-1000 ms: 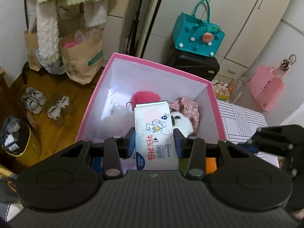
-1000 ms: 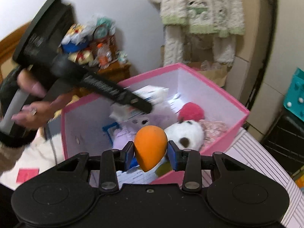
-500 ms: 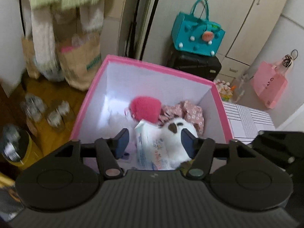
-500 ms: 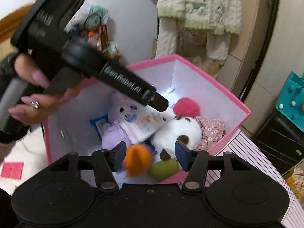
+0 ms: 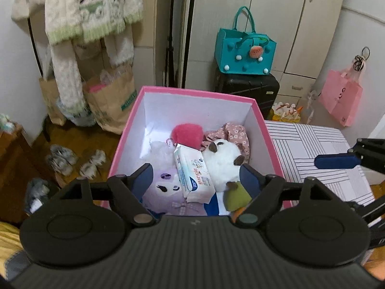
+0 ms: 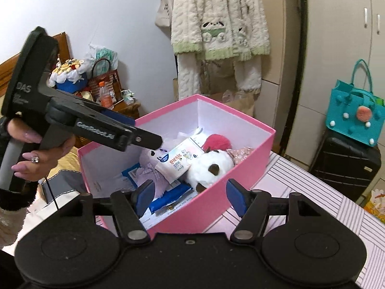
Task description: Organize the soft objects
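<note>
"GenRobot.AI" on the left hand-held gripper (image 6: 154,142) arm.

Matt pink cardboard box (image 5: 130,130), fluffy white plush (image 5: 223,159) (glossy plastic wipes pack (image 5: 193,173) alongside)

Each gripper is matte black with 2 blue-padded fingers (image 5: 250,180) and silver pivot screws. The left gripper (image 6: 154,142) bears white lettering; its hand (image 6: 41,154) wears a ring and a fuzzy black cuff.

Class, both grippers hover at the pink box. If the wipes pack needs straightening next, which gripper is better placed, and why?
Probably the left gripper: its open jaws frame the wipes pack directly, while the right gripper sits off the pink box corner.
</note>
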`<state>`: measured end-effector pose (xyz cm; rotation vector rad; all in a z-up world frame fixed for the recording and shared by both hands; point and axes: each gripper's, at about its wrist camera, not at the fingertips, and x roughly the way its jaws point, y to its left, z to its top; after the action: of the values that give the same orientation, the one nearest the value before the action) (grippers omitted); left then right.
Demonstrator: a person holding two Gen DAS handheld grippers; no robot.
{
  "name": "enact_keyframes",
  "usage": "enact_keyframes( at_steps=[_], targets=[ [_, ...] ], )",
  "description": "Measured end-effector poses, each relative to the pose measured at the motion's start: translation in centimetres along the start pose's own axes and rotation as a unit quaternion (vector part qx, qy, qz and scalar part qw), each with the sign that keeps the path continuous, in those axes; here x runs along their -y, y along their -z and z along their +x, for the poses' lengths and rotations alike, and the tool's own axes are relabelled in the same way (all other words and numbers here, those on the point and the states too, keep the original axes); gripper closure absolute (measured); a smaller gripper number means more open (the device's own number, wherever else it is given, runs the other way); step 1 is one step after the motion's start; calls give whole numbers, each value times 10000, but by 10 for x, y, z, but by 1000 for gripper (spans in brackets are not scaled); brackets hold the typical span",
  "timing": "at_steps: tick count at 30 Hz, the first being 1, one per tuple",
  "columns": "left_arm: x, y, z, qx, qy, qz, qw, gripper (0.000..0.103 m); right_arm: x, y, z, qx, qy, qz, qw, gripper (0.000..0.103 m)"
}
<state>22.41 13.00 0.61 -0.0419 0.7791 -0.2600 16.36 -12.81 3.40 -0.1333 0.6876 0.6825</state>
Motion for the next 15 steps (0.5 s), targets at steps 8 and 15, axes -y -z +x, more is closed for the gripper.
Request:
enact_keyframes(
  at_steps=[8, 15],
  targets=[
    [36, 7, -39, 233, -381, 652, 9969, 3, -1, 8, -19, -76, 302, 220, 9993, 10],
    [57, 16, -63, 110, -523, 834, 9951, 0, -12, 14, -47, -319, 1432, -121, 9891, 4]
  ],
)
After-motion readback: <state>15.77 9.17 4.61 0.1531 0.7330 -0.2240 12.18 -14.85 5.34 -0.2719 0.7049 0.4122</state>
